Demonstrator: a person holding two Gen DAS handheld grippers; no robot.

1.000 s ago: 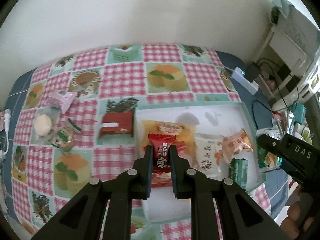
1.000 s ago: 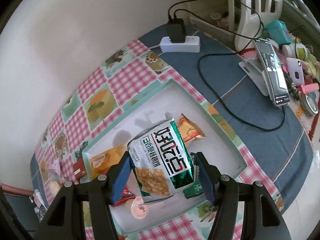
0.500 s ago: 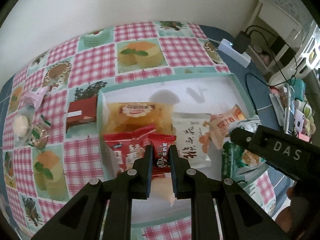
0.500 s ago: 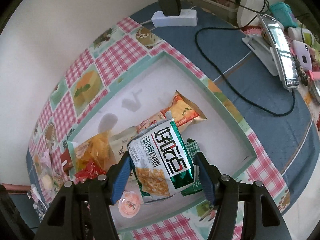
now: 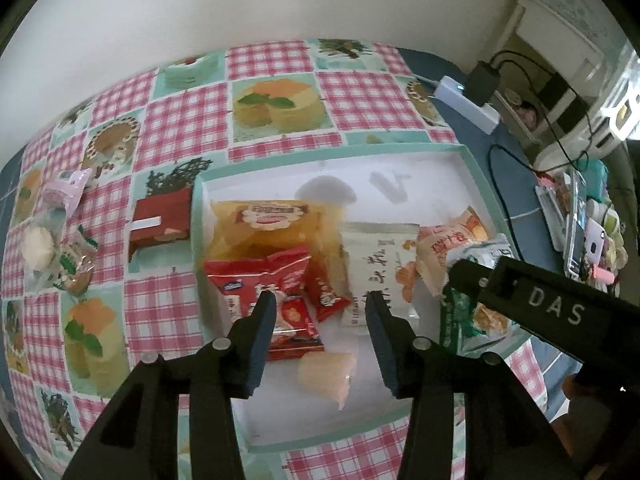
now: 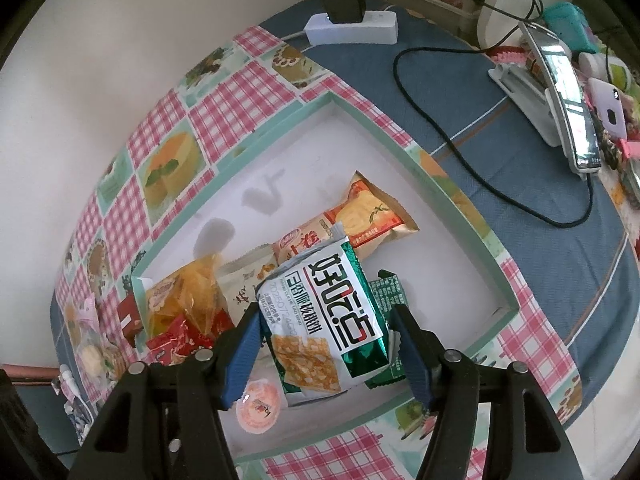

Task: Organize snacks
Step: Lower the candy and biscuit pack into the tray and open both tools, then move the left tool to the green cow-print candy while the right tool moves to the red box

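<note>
Left wrist: candy (image 5: pixel 326 298) between parted left gripper (image 5: pixel 322 310) (released).

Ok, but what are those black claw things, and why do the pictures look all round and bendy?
Those claws are two grabbers that a person holds, one in each hand. Each has a tiny wide-eyed camera looking along its fingers, and that bends the picture. One picture comes from the left gripper, the other from the right gripper. Below them is a checked tablecloth with a white tray holding snacks. The left gripper's jaws have just been opening: a small red candy packet lies in the tray between them, not squeezed. The right gripper pinches a green and white cracker bag over the tray. A red box and some wrapped sweets lie on the cloth outside the tray.
</note>
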